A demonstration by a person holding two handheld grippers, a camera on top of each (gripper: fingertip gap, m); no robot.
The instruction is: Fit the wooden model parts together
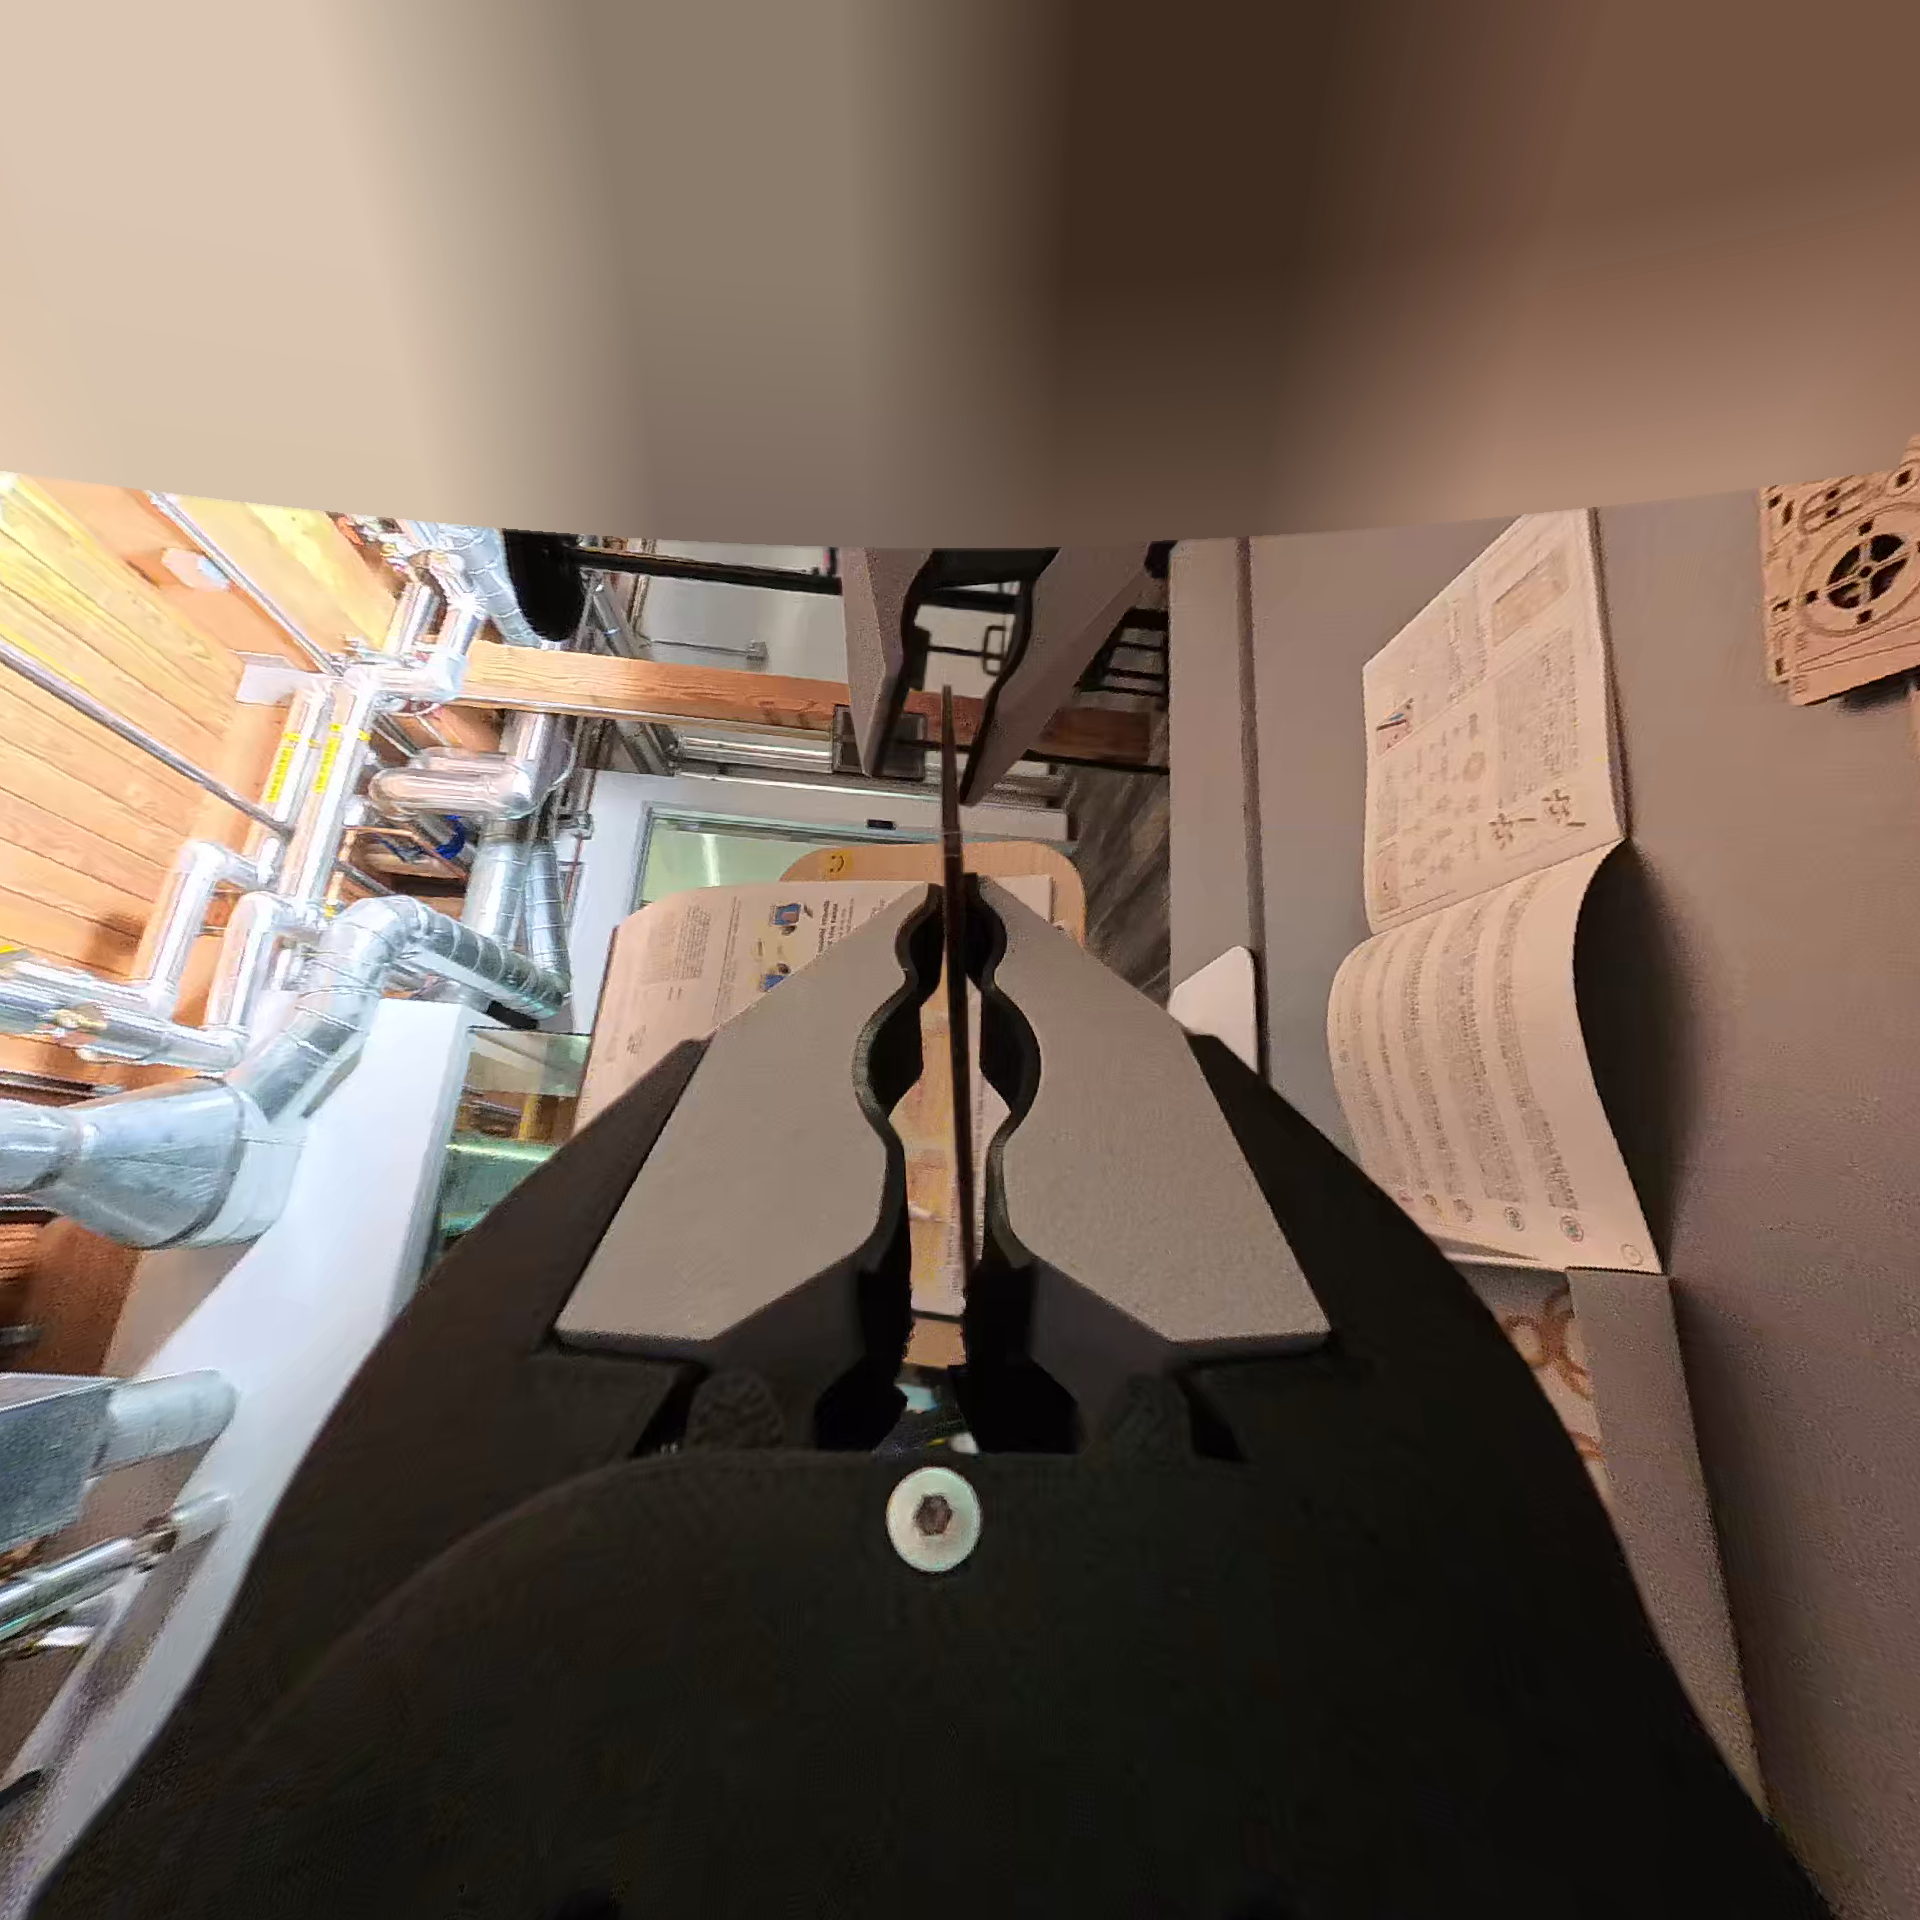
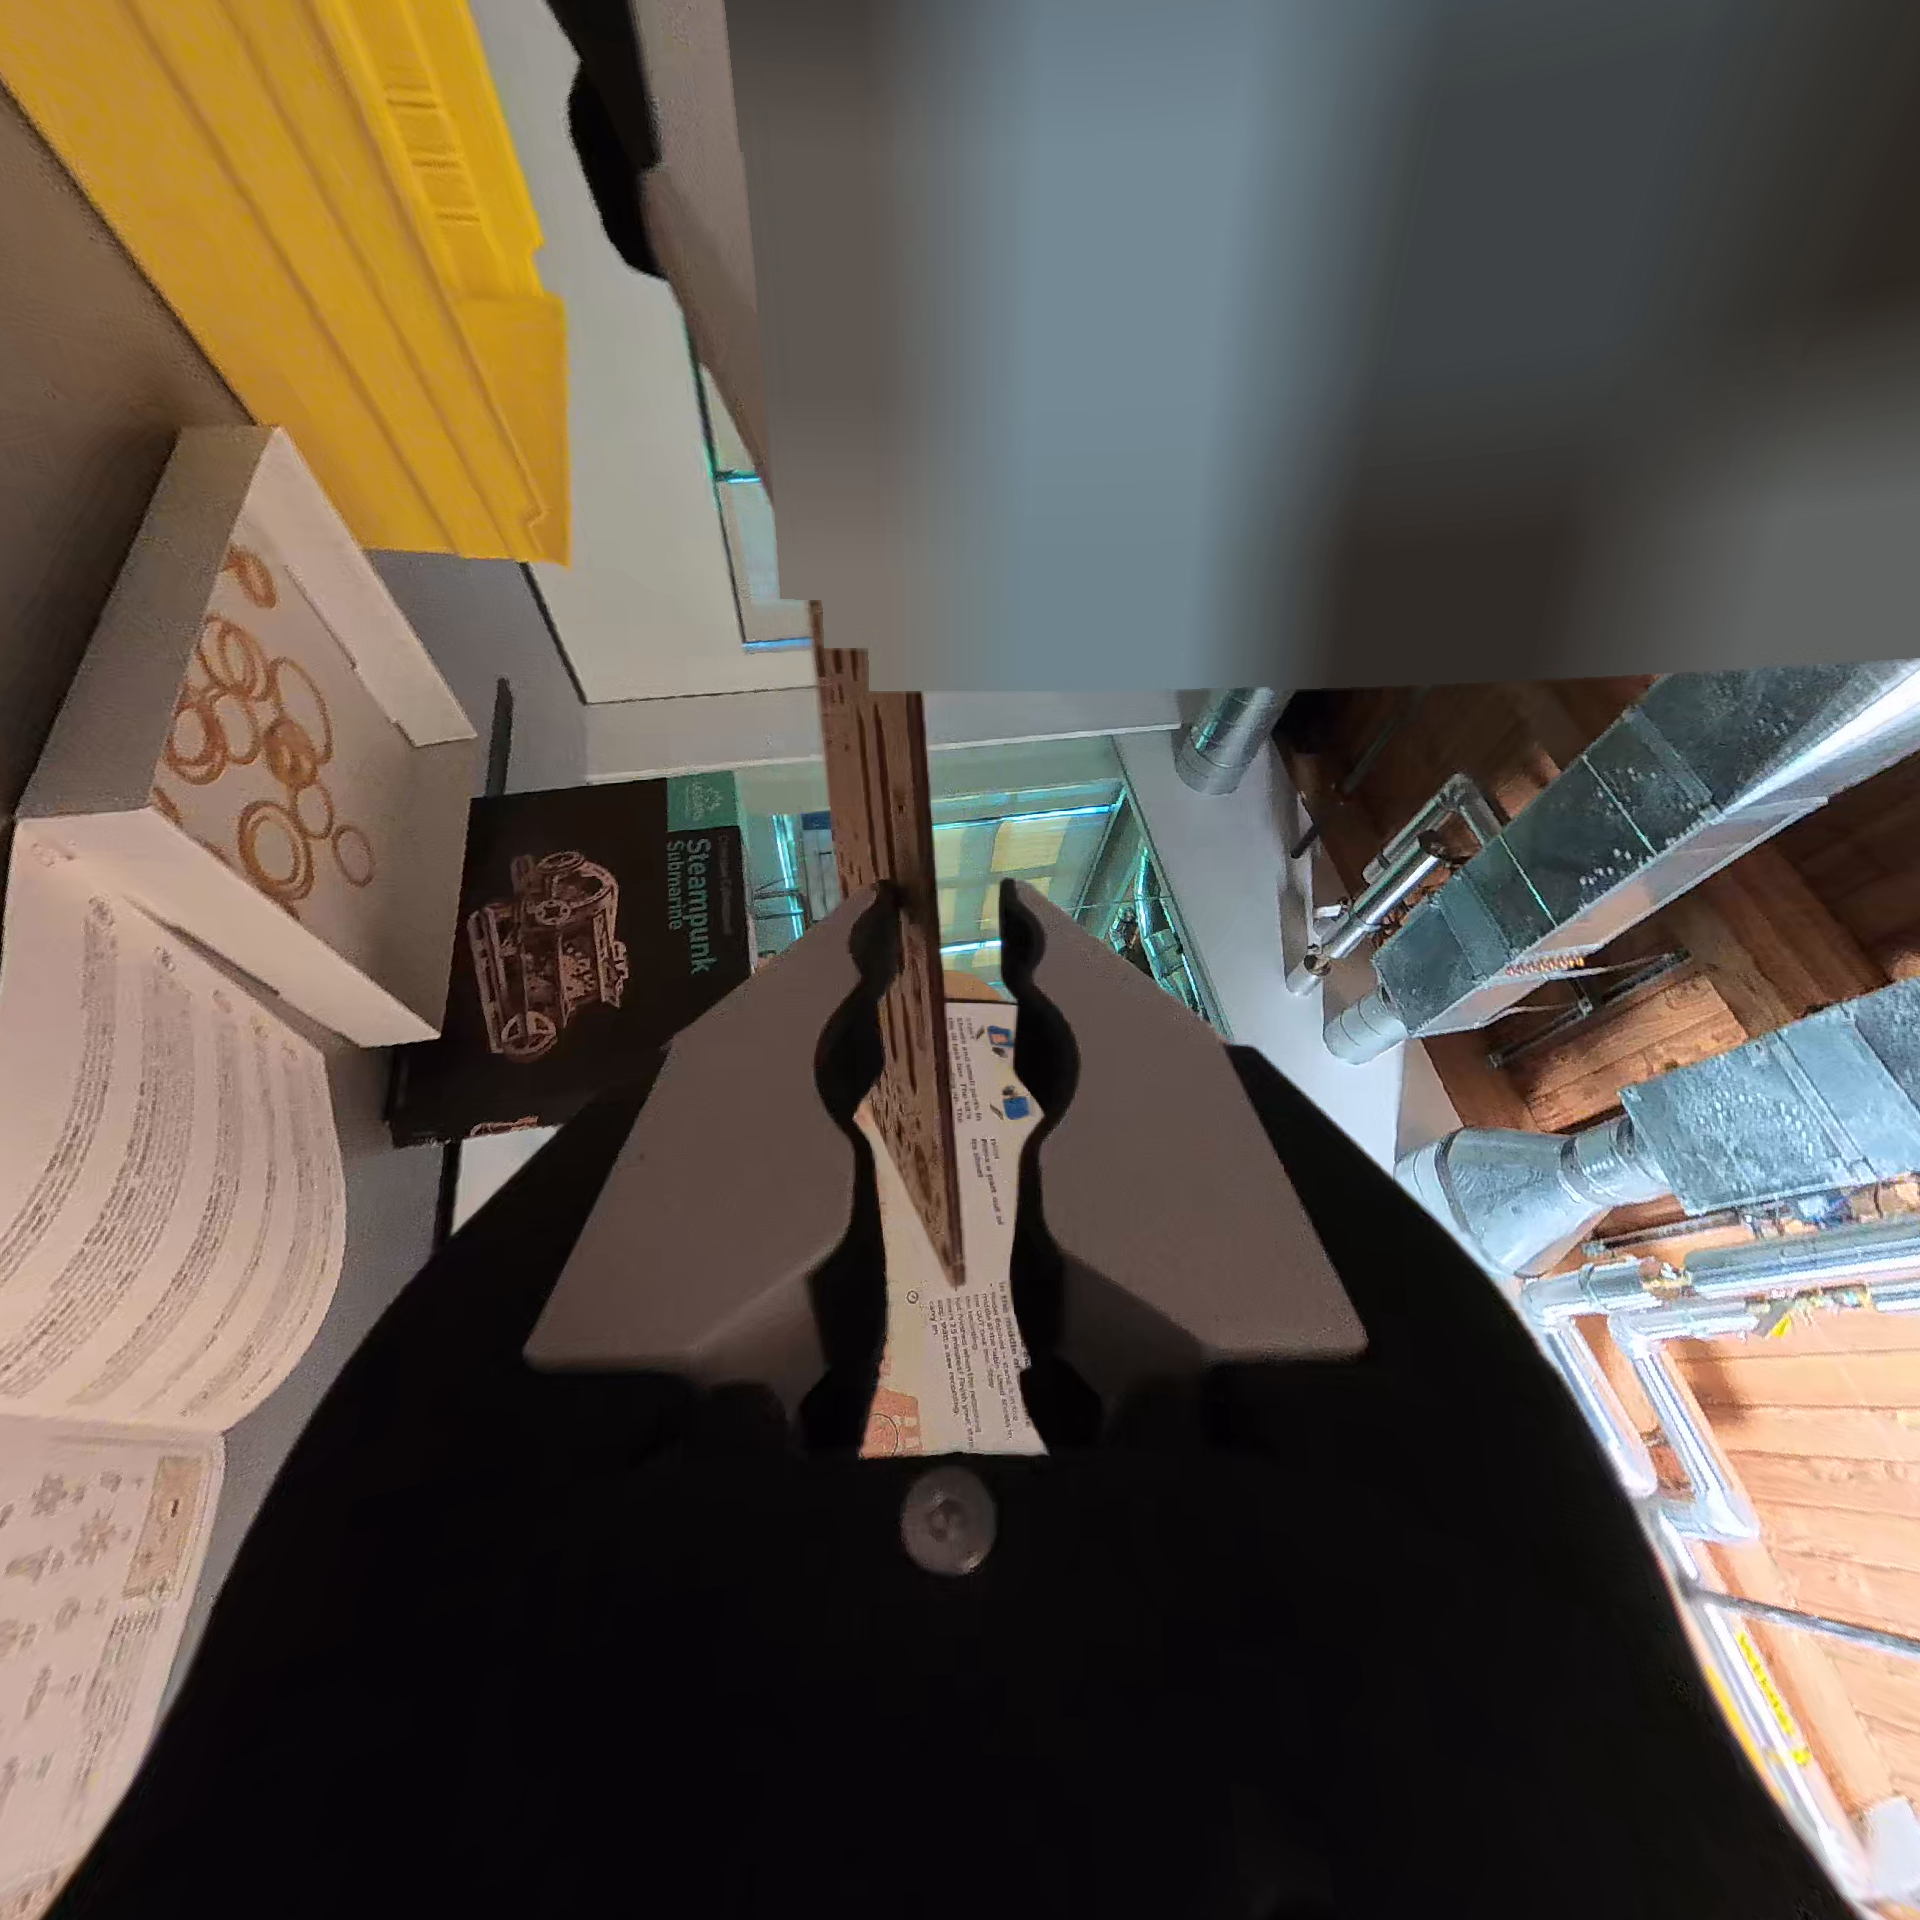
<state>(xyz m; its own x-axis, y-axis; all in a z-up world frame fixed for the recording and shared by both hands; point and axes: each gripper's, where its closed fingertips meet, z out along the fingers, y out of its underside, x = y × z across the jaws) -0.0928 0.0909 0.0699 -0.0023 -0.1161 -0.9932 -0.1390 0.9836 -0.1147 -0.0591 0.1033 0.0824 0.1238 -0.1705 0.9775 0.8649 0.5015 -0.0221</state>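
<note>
A thin brown wooden parts sheet is held up in the air, seen edge-on in the left wrist view. My left gripper is shut on it, both fingertips pressing its faces. In the right wrist view the sheet shows its laser-cut face and runs between the fingers of my right gripper. That gripper is open: the sheet touches its left fingertip and a gap is left at the other. The right gripper also shows farther off in the left wrist view, astride the sheet's far end.
An open instruction booklet lies on the grey table, with another wooden parts sheet beyond it. The right wrist view shows the booklet, a white box, a dark kit box and a yellow bin. About 5 cm separates my left fingertips from my right.
</note>
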